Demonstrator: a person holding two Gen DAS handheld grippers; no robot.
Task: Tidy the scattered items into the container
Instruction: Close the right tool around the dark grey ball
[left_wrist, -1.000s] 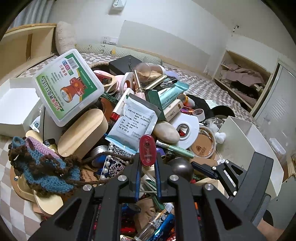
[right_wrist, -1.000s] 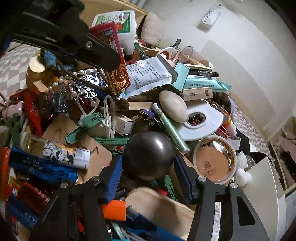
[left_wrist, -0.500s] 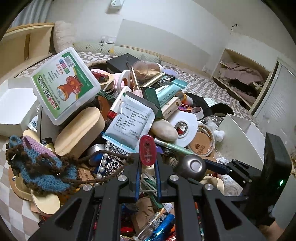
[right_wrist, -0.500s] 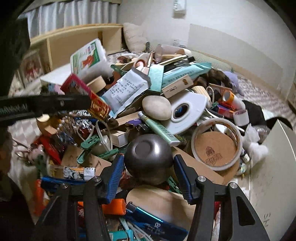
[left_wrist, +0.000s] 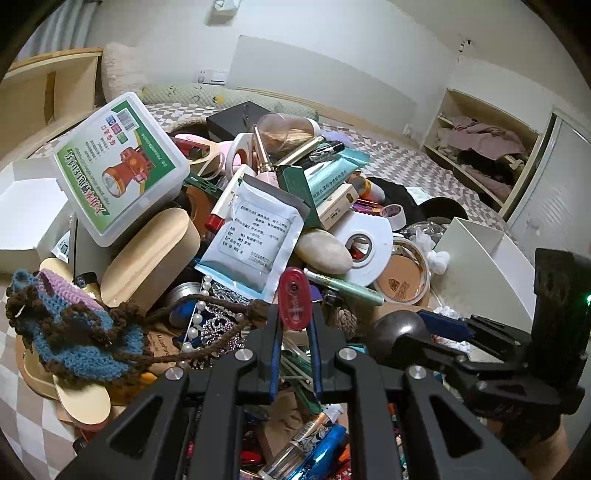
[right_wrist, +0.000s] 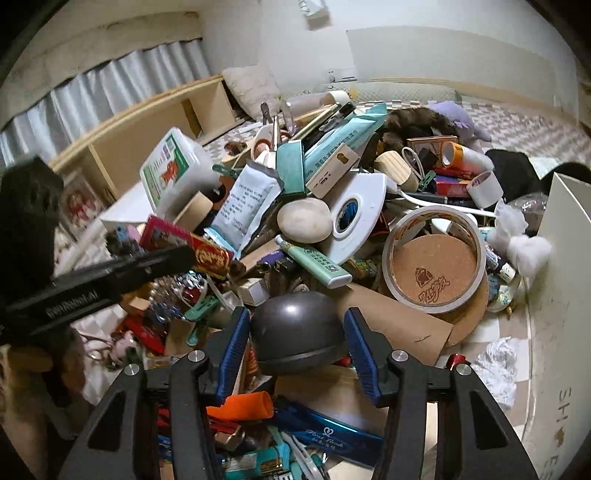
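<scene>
A heap of small items covers the checkered bed. My left gripper (left_wrist: 294, 314) is shut on a flat red packet (left_wrist: 293, 301), held upright above a string of pearls; the right wrist view shows the packet (right_wrist: 184, 245) at the left gripper's finger (right_wrist: 110, 275). My right gripper (right_wrist: 297, 326) has a dark grey ball (right_wrist: 295, 330) between its blue pads (right_wrist: 236, 343). Its jaws are closing on the ball and hold it a little above the heap. In the left wrist view the ball (left_wrist: 397, 326) hangs at lower right. The white container (left_wrist: 480, 258) (right_wrist: 561, 258) stands at the right.
In the heap lie a green-labelled plastic box (left_wrist: 118, 166), an oval wooden box (left_wrist: 147, 258), a crocheted pouch (left_wrist: 74, 332), a smooth stone (right_wrist: 304, 219), a white tape roll (right_wrist: 354, 218) and a wide tape ring (right_wrist: 434, 258). A wooden shelf (right_wrist: 147, 125) stands behind.
My right gripper has risen and rolled upright with the ball between its pads, and the white container has come into its view. The left gripper and its red packet have stayed put.
</scene>
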